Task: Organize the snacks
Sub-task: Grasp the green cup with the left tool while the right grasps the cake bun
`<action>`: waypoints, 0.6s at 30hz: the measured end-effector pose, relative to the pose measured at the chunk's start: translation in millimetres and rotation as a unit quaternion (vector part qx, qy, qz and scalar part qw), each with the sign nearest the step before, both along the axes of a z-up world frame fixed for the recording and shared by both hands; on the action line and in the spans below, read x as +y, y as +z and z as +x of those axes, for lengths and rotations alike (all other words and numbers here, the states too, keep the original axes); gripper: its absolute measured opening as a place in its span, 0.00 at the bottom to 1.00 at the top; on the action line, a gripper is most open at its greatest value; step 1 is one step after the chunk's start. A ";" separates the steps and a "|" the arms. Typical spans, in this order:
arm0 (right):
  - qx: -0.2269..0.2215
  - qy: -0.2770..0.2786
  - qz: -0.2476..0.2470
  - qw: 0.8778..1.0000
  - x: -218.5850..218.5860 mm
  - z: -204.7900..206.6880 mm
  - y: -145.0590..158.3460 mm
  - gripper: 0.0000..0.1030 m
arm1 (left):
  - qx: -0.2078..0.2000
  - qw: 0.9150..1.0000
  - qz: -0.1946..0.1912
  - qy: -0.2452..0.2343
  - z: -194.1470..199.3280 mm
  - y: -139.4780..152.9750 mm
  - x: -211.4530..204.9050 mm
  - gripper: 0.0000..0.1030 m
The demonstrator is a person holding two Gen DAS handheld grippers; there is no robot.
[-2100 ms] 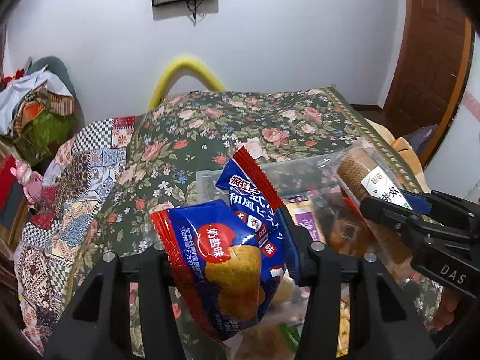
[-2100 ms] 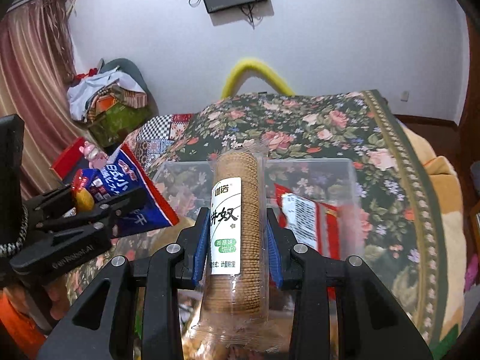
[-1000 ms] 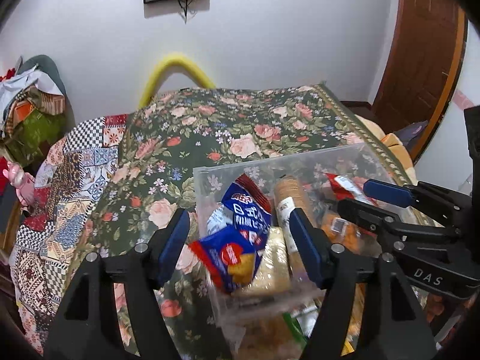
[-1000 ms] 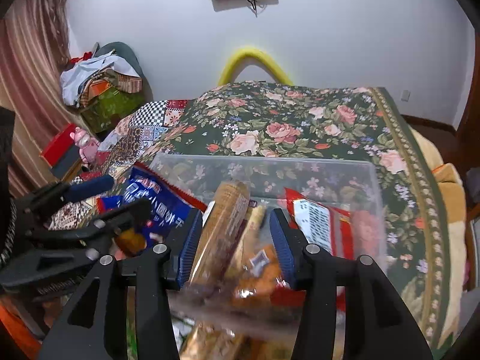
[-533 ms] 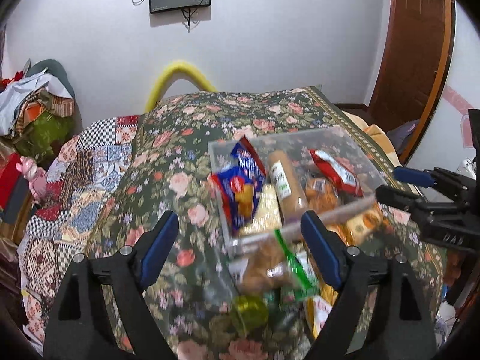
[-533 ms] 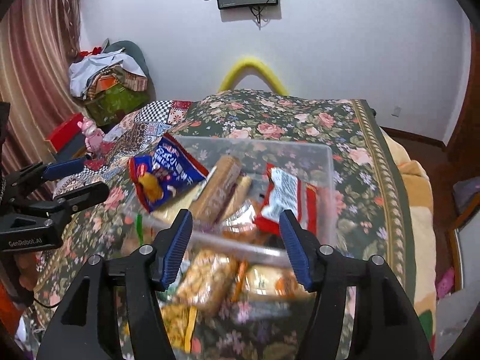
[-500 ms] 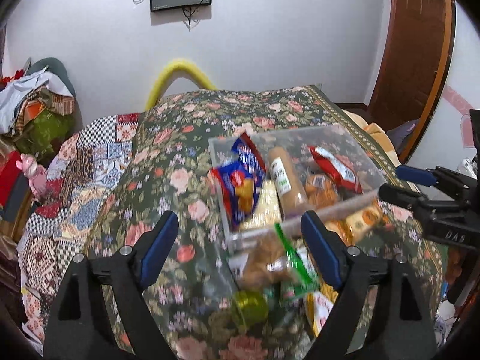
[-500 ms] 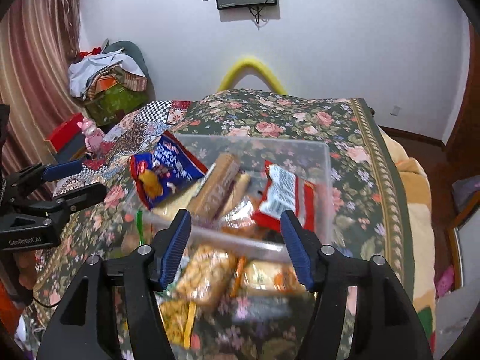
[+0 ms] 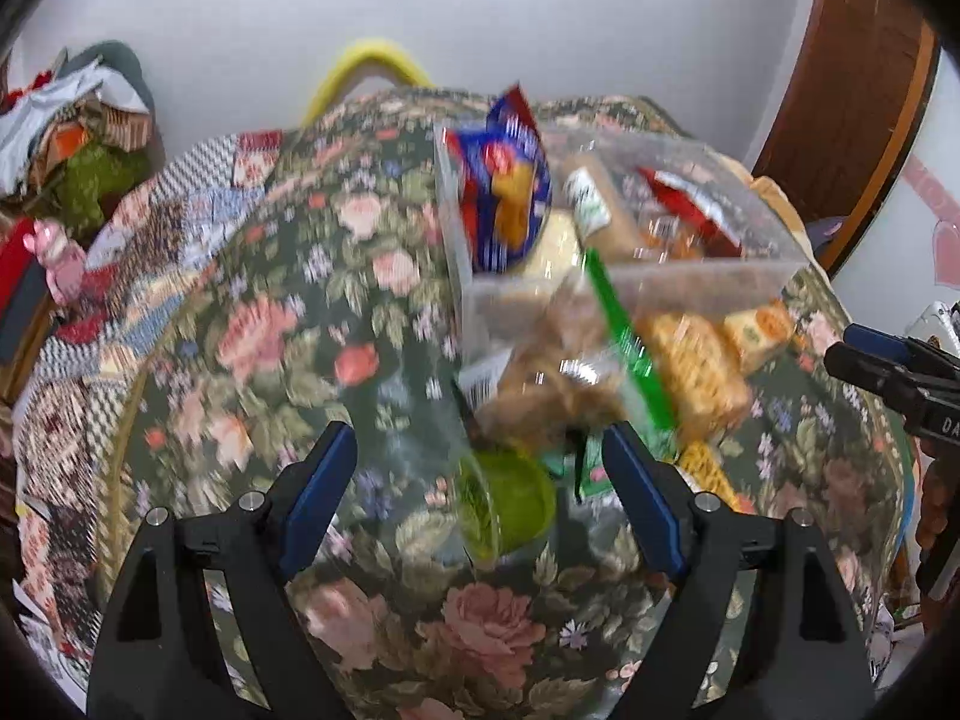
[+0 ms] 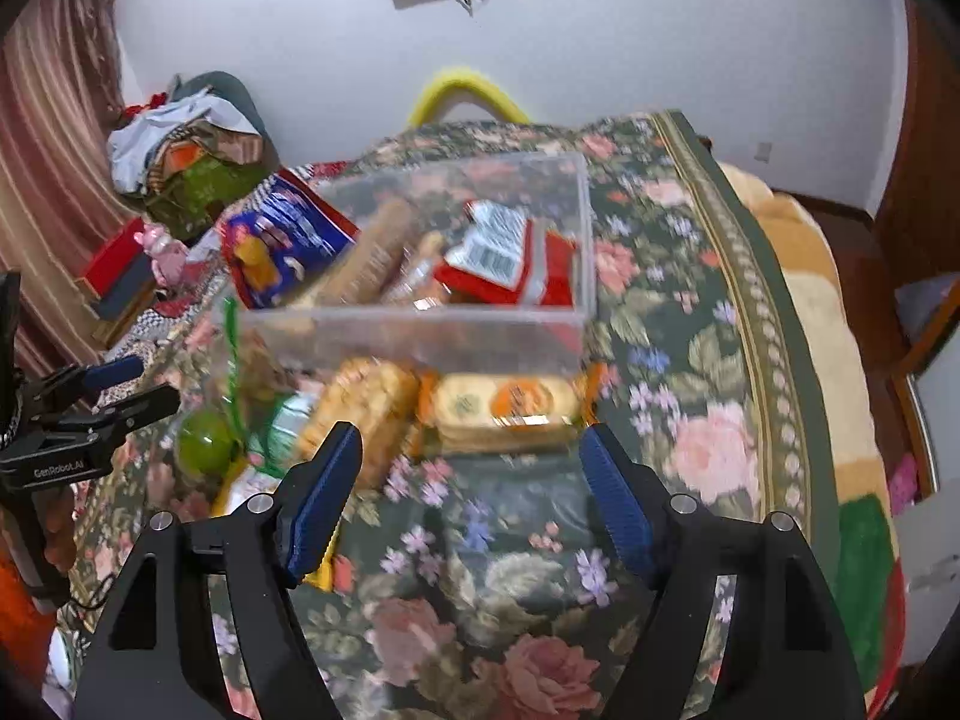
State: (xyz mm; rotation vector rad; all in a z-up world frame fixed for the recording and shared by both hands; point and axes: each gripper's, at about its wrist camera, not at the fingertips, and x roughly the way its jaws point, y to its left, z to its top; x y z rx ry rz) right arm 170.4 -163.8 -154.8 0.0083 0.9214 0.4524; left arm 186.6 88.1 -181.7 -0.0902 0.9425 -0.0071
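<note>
A clear plastic bin (image 9: pixel 630 288) (image 10: pixel 420 330) on the bed holds a blue biscuit bag (image 9: pixel 507 192) (image 10: pixel 282 246), a brown biscuit roll (image 9: pixel 600 210) (image 10: pixel 372 258) and a red packet (image 9: pixel 684 204) (image 10: pixel 510 258). Loose snacks lie in front of it: a green cup (image 9: pixel 510 498) (image 10: pixel 204 444), a clear bag with a green strip (image 9: pixel 570 360), a yellow cracker pack (image 9: pixel 696 372) (image 10: pixel 366 408) and an orange-labelled pack (image 10: pixel 504 405). My left gripper (image 9: pixel 480 456) (image 10: pixel 141 387) hangs open above the green cup. My right gripper (image 10: pixel 469 450) (image 9: pixel 852 351) is opening, empty, just short of the orange-labelled pack.
A floral bedspread (image 10: pixel 540 630) covers the bed, with a patchwork quilt (image 9: pixel 150 252) to the left. A yellow hoop (image 9: pixel 372 66) stands at the far end. Clothes are piled (image 10: pixel 180 150) by the wall, and a wooden door (image 9: pixel 852 90) is at the right.
Both grippers let go of the blue bag and the biscuit roll, which now lie in the bin. Both have opened wider and drawn back over the loose snacks in front.
</note>
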 end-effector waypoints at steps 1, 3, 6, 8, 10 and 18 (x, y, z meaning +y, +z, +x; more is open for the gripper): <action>0.006 -0.002 0.000 1.000 -1.0 1.9 -4.4 0.71 | 0.006 1.000 -0.003 0.001 -0.1 -6.0 0.4 0.82; 0.018 -0.007 -0.003 1.000 -2.7 6.0 -13.3 0.71 | 0.018 1.000 -0.010 0.002 -0.6 -18.1 1.1 0.82; 0.028 -0.008 -0.010 1.000 -3.1 10.4 -23.1 0.71 | 0.032 0.999 -0.014 0.000 0.4 -34.8 0.9 0.82; 0.033 -0.011 -0.017 0.999 -0.8 15.4 -27.7 0.72 | 0.037 0.999 -0.015 0.000 2.0 -43.0 1.4 0.82; 0.036 -0.011 -0.020 0.999 1.4 20.1 -31.5 0.80 | 0.041 0.999 -0.023 0.000 3.6 -50.0 2.1 0.80; 0.033 -0.006 -0.050 0.998 17.6 32.9 -43.8 0.89 | 0.039 0.998 -0.045 -0.008 10.0 -62.5 2.7 0.50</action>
